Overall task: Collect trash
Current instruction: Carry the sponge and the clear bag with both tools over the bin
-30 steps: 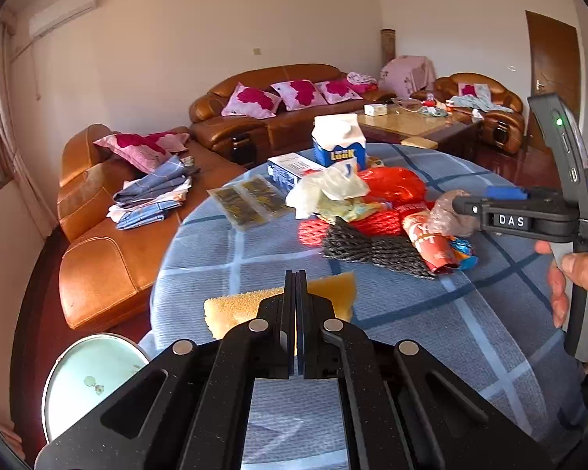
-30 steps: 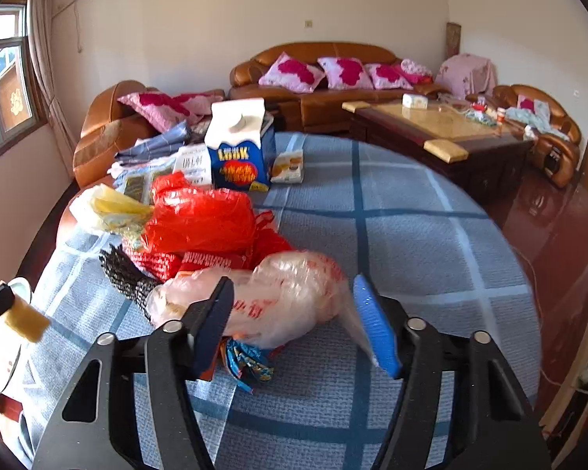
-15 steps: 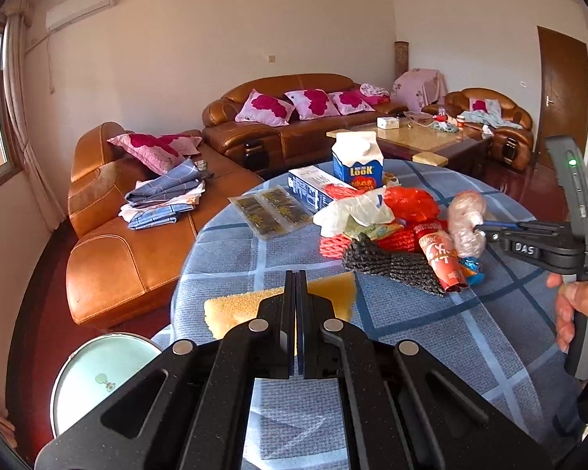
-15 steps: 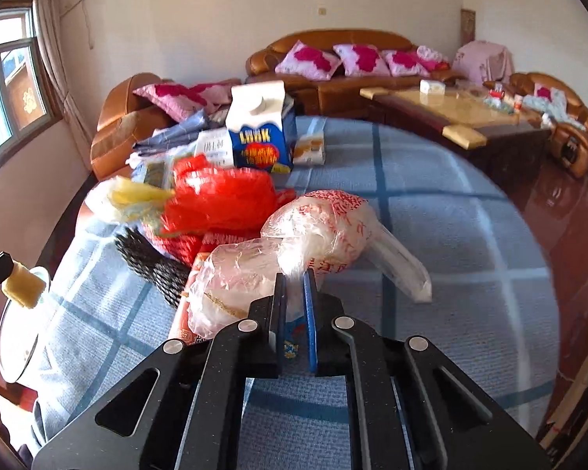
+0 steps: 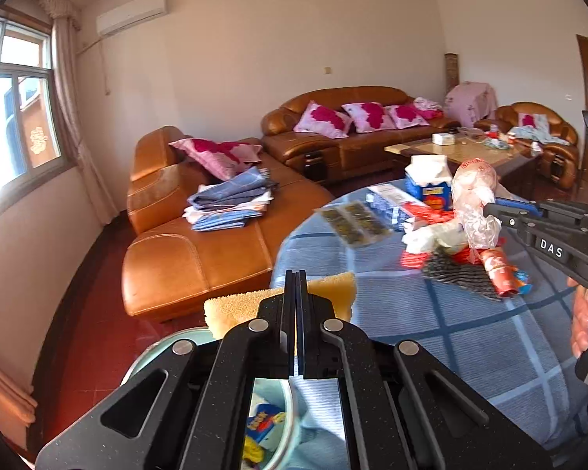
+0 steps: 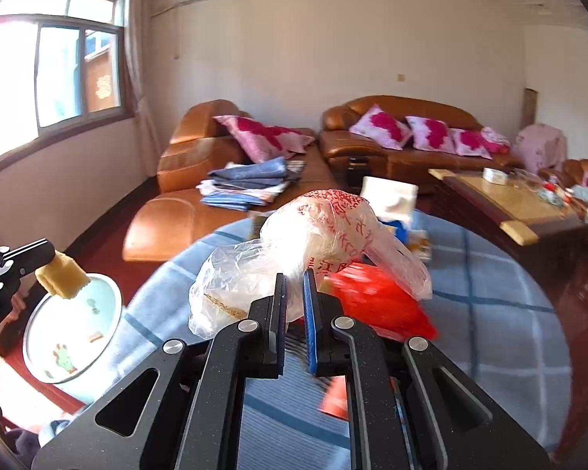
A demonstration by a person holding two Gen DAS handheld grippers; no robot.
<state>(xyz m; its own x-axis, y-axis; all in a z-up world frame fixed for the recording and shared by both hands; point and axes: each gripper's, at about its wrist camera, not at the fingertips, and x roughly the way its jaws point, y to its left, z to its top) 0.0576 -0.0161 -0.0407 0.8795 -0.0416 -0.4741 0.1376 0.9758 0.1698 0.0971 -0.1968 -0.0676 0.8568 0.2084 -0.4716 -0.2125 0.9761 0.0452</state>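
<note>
On the far left we see the pale green bin [image 6: 74, 337], round and glossy, with a small printed figure on its inner wall and bright wrappers lying in it. Just above its rim hangs our left tool [image 5: 296, 301], black and matte, its two flat fingers clenched on a yellow sponge [image 5: 333, 286], a porous, coarse-grained block with squared edges. Moving right, the round table [image 5: 470, 337] is draped in a soft blue cloth crossed by darker and paler stripes. On it lies a loose heap of rubbish: a flat clear packet of dark contents [image 5: 352, 221], a crumpled white bag [image 5: 427, 235], a black mesh net [image 5: 458, 272] with a ribbed weave, a red printed wrapper [image 5: 499, 270] rolled into a tube, and behind them a blue and white carton [image 5: 429, 180] with a gabled top. A shiny red plastic bag [image 6: 376, 297] sits crushed beneath our right tool [image 6: 294, 309], blurred in that view. That tool, black with one blue-faced finger, is pinched tight on the neck of the clear plastic bag [image 6: 325, 231], thin, wrinkled film printed with red characters. The bag bulges into a rounded lump above the fingers and trails a second pouch with a flat, speckled scrap inside. It hangs lifted clear of the table, over the heap. At the right edge, a hand [image 5: 586, 313] grips the tool's handle.
</note>
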